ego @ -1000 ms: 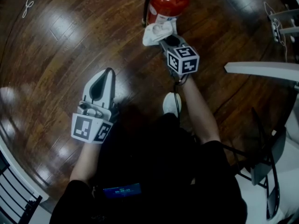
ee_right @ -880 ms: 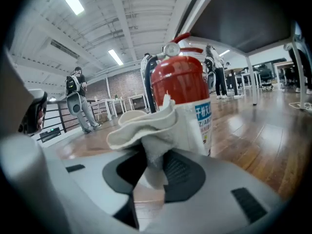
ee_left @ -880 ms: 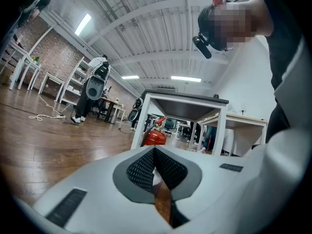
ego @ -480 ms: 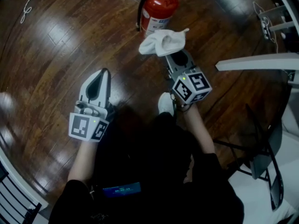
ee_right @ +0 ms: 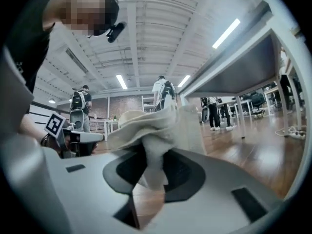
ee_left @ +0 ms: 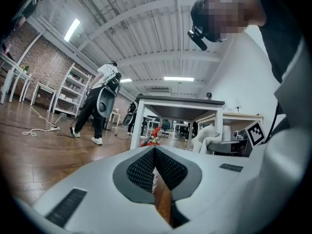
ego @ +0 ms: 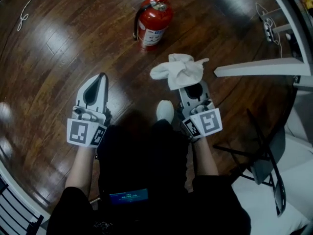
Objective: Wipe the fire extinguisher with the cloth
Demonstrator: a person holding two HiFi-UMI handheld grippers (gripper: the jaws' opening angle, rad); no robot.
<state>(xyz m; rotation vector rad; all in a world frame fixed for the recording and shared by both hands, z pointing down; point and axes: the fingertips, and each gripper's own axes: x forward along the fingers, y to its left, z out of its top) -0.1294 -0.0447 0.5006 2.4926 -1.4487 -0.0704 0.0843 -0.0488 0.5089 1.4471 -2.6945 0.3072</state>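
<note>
Grey-white right gripper [ego: 190, 86]: jaws pinched on a crumpled white cloth [ego: 178, 70] (bunched beyond the tips). Grey-white left gripper [ego: 100, 79]: jaws pressed together, nothing between. Red fire extinguisher [ego: 150, 21]: upright on the dark wooden floor [ego: 58, 58], apart from the cloth.

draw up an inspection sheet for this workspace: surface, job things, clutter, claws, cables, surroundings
surface: glossy dark wood floor.
job's things: red fire extinguisher upright on the floor; white cloth held apart from it, not touching.
clutter: nothing seen.
grippers: left claw shut, nothing in it; right claw shut on the cloth.
cables: white cord on the floor at far left; power strip with its lead at far right.
surroundings: white table edge, dark chair, people walking in the background.
</note>
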